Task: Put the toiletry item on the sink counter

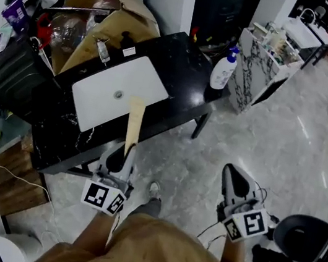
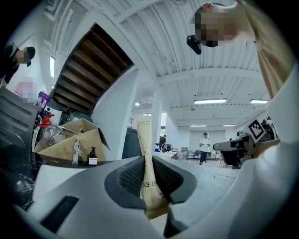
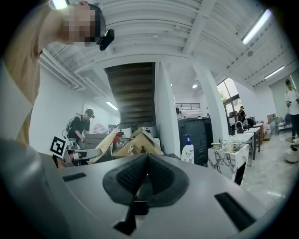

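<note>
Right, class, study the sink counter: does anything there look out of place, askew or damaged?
The cardboard box at the far left end of the counter stands out: it is crumpled and tilted, its flaps splayed open, with clutter piled around it. The pump bottle stands upright near the right edge. Nothing looks spilled.

Cardboard box [image 1: 117, 22], white pump bottle [image 1: 223, 72], marble cabinet [image 1: 257, 74]

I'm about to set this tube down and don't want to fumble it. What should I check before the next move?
1. Tube clamped in left gripper: ok.
2. Right gripper shut, empty, off to the side: ok.
3. Bare counter beside the sink to land on: ok.
4. Pump bottle away from the tube's path: ok.
5. Tube's height above the counter: cannot tell.
</note>
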